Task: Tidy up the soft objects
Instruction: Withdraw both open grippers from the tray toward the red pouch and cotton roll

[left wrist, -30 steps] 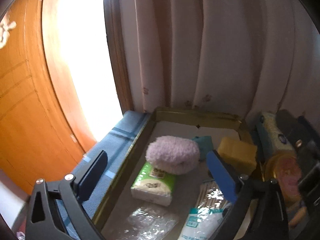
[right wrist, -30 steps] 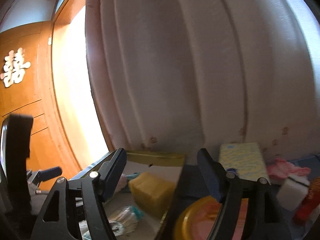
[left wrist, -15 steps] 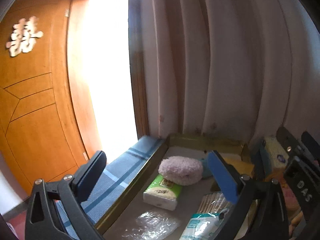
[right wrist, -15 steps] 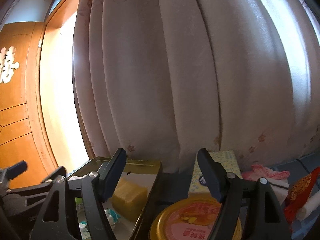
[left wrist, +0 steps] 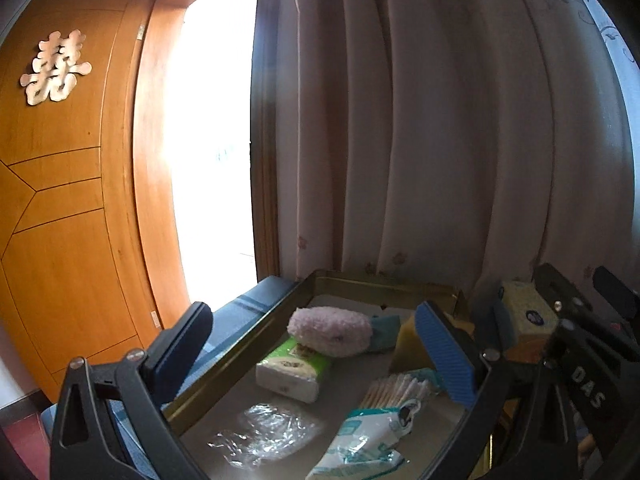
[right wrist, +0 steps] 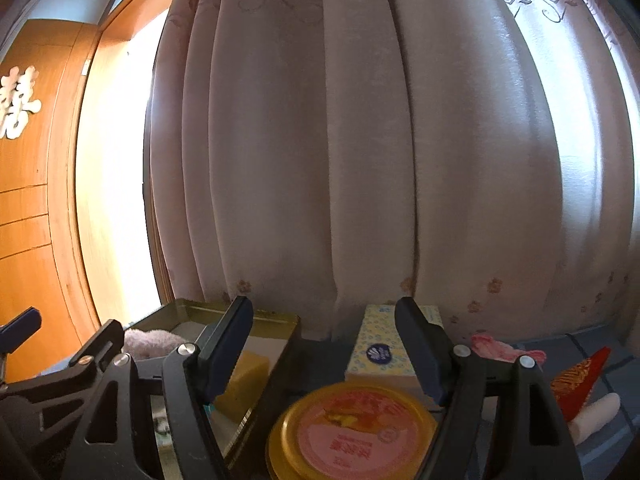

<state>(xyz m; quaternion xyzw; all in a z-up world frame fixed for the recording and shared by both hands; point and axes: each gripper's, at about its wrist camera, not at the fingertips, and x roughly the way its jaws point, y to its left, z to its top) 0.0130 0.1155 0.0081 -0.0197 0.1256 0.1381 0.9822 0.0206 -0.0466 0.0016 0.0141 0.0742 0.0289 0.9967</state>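
both grippers open, empty, above the items
next soft item: right gripper (right wrist: pixel 324 344) takes tissue box (right wrist: pixel 384 350) squarely, lightly; left gripper (left wrist: pixel 312 344) over tray (left wrist: pixel 240 344).

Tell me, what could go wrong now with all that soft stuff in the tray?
The pink fluffy pad lies partly on the green tissue pack, so grabbing one may drag the other. The open left gripper hangs over the cotton swabs and could knock them. The right gripper, open, sits near the round yellow tin and might bump it.

home | wooden door (left wrist: pixel 60 208) (paper emblem) | floral curtain (left wrist: pixel 440 140)
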